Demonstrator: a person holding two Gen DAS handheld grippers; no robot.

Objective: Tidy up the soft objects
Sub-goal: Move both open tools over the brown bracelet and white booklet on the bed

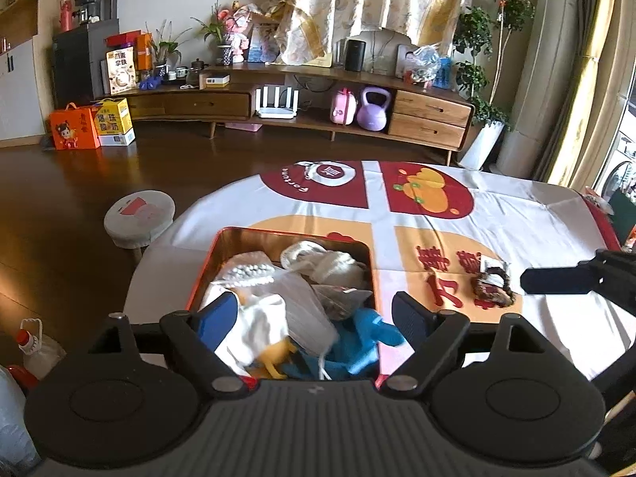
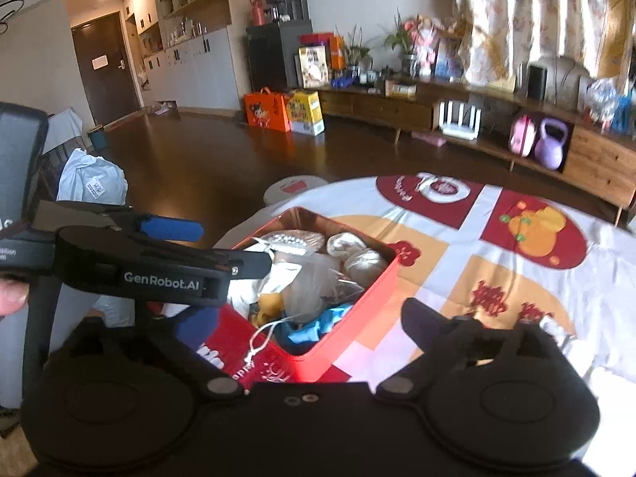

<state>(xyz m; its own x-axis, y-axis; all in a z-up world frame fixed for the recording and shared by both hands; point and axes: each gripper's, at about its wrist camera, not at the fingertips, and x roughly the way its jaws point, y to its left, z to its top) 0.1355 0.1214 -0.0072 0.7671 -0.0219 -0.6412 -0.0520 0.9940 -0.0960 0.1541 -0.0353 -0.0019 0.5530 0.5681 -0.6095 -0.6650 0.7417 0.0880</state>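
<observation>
We see the red tin point(image 1: 238, 238) packed with soft items sitting right under the left hand-held gripper point(image 1: 318, 314), jaws spread wide, nothing pinched. Right hand-held gripper point(image 2: 314, 326) also gapes wide and empty beside the tin's corner. A brown hair scrunchie point(image 1: 493, 286) lies loose on the desk point(image 1: 536, 206), right of the tin. Behind: wood floor, low TV cabinet point(image 1: 357, 111), curtains.
</observation>
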